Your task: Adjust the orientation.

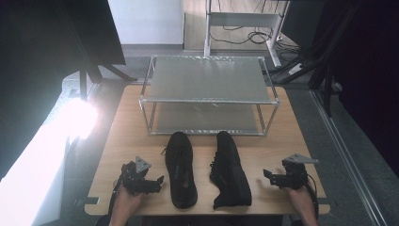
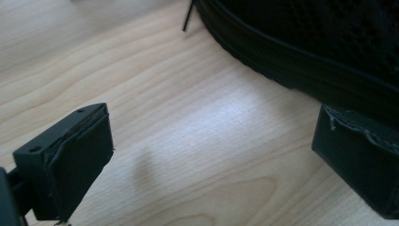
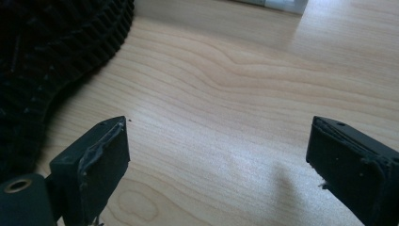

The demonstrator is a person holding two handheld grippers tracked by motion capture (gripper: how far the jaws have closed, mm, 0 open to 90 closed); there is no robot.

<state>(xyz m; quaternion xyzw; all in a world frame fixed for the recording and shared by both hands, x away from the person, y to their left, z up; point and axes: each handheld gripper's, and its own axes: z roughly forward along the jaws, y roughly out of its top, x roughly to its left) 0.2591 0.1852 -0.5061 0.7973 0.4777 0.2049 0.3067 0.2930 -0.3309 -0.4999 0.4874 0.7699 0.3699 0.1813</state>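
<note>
1. Shoes first, from the high view: a left black shoe (image 1: 181, 169) and a right black shoe (image 1: 229, 170) lie side by side on the wooden table (image 1: 127, 127), toes toward a two-tier metal rack (image 1: 207, 77) at the far side. The right one leans on its side, sole ridges facing right. The left gripper (image 1: 155, 181) rests near the table's front edge, just left of the left shoe; the right gripper (image 1: 269, 175) rests near the front right, apart from the right shoe. Both hands come in from the bottom edge, jaws angled inward toward the pair.

2. Left gripper view: up close, the jaws stand wide apart with only bare wood between them. The left shoe's mesh side and dark sole rim (image 2: 301, 52) cross the upper right, just beyond the right-hand jaw; a lace tip pokes out at the top.

3. Right gripper view: jaws are likewise spread wide over bare wood, holding nothing. The right shoe's ridged sole (image 3: 51, 52) fills the upper left corner, and a pale strip of the rack's foot (image 3: 282, 4) shows at the top.
</note>
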